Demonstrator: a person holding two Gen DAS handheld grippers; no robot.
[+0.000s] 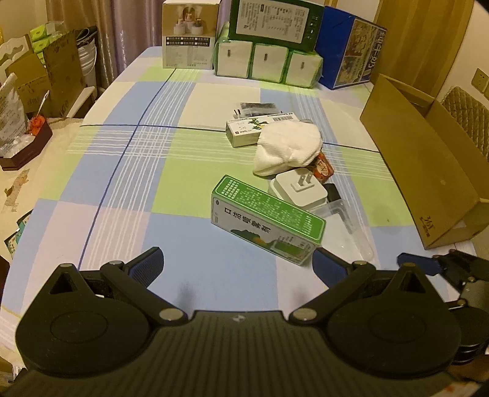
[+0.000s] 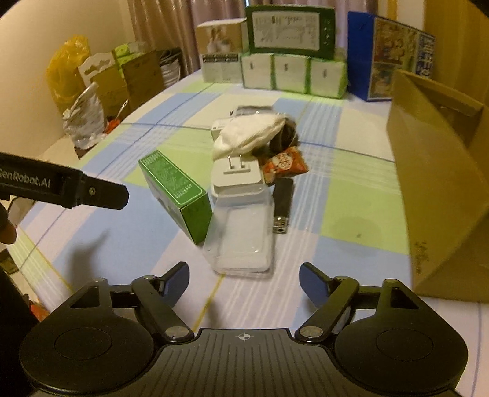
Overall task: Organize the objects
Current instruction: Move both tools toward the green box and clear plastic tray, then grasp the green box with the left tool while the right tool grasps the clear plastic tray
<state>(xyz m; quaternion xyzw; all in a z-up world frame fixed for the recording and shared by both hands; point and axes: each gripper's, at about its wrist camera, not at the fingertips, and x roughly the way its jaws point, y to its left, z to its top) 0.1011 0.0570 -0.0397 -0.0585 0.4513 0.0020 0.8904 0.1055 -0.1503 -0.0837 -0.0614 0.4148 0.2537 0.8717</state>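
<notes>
A pile of small items lies mid-table: a green medicine box [image 1: 266, 218] [image 2: 175, 195], a white plug adapter [image 1: 301, 191] [image 2: 238, 178], a clear plastic case [image 2: 241, 241] [image 1: 351, 226], a white cloth [image 1: 288, 149] [image 2: 247, 137], an orange snack packet [image 2: 285, 165] [image 1: 322, 166], a black lighter [image 2: 282, 204] and a white-green box [image 1: 246, 131]. My left gripper [image 1: 237, 265] is open just short of the green box. My right gripper [image 2: 244, 284] is open in front of the clear case, empty.
An open cardboard box [image 1: 428, 171] [image 2: 440, 183] stands at the right table edge. Tissue packs [image 1: 269, 62], a green carton [image 1: 275, 23], a white box [image 1: 189, 33] and a blue carton [image 1: 351, 52] line the far edge. Bags and boxes [image 1: 39, 79] crowd the left.
</notes>
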